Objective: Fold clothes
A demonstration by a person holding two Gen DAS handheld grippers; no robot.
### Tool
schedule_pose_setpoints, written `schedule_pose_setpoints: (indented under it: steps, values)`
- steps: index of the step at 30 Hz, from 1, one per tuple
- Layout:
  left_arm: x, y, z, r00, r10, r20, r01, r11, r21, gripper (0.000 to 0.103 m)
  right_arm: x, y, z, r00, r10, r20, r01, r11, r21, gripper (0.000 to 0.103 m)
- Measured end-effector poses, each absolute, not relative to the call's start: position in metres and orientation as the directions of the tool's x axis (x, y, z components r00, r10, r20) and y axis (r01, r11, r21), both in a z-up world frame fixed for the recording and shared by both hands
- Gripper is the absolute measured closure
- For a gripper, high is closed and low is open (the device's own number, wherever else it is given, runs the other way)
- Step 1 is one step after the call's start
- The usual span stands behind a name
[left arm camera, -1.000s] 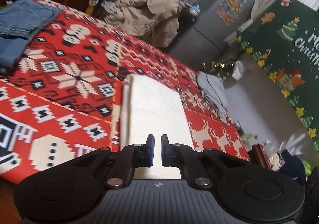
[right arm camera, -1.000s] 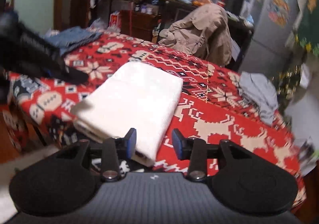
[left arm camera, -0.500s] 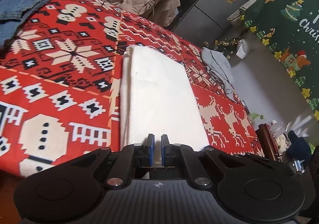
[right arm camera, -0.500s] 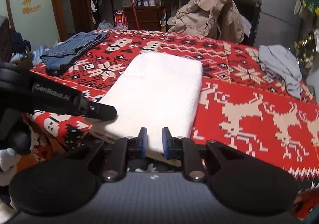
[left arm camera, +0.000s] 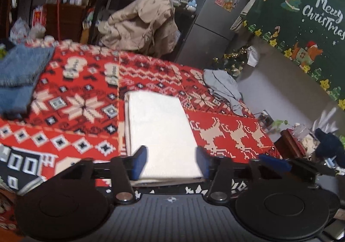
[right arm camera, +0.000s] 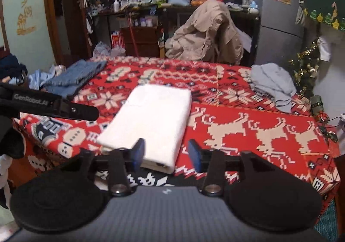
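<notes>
Left gripper (left arm camera: 171, 160) first: had been pinched shut on the near edge of the folded white cloth (left arm camera: 159, 125) a moment before. Was opening at this moment, spread wide to either side of that edge, with blue pads off the fabric and nothing held. Had also lifted and drawn back a little from the cloth. Left the cloth lying flat as a neat layered rectangle in the middle of the bench (left arm camera: 82, 108), near end at the front edge, no corner sprung up.

Right gripper (right arm camera: 166, 151) likewise: had been nearly shut half a second earlier. Was opening now, pads apart and clear of the cloth's near right corner, empty.

Read as the release after the last fold. Looked finished as a piece, and perhaps needed only moving aside.

Further right, saw a crumpled grey garment (right arm camera: 271, 82) not yet folded near the bench's far right edge, well apart from the cloth. Judged it the likely next piece.
</notes>
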State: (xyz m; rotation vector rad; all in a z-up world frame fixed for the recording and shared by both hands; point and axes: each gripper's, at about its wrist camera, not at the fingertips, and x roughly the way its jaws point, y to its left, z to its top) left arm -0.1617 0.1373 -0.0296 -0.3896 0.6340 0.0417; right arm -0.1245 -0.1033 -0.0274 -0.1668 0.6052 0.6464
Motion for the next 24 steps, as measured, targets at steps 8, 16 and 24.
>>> schedule_pose_setpoints:
  steps: [8, 16, 24]
  values:
    - [-0.159, 0.139, 0.001, 0.841, 0.003, -0.541, -0.232, 0.906, -0.355, 0.022, -0.118, -0.123, 0.027, 0.676, 0.554, -0.487, -0.59, 0.802, 0.094, 0.001]
    - [-0.119, 0.156, 0.004, 0.831, 0.082, -0.55, -0.308, 0.892, -0.331, 0.021, -0.042, -0.115, 0.034, 0.57, 0.654, -0.498, -0.668, 0.721, 0.183, 0.001]
    - [-0.033, 0.217, -0.03, 0.789, 0.06, -0.611, -0.318, 0.891, -0.323, 0.021, 0.089, -0.063, -0.006, 0.448, 0.67, -0.592, -0.724, 0.66, 0.199, 0.002]
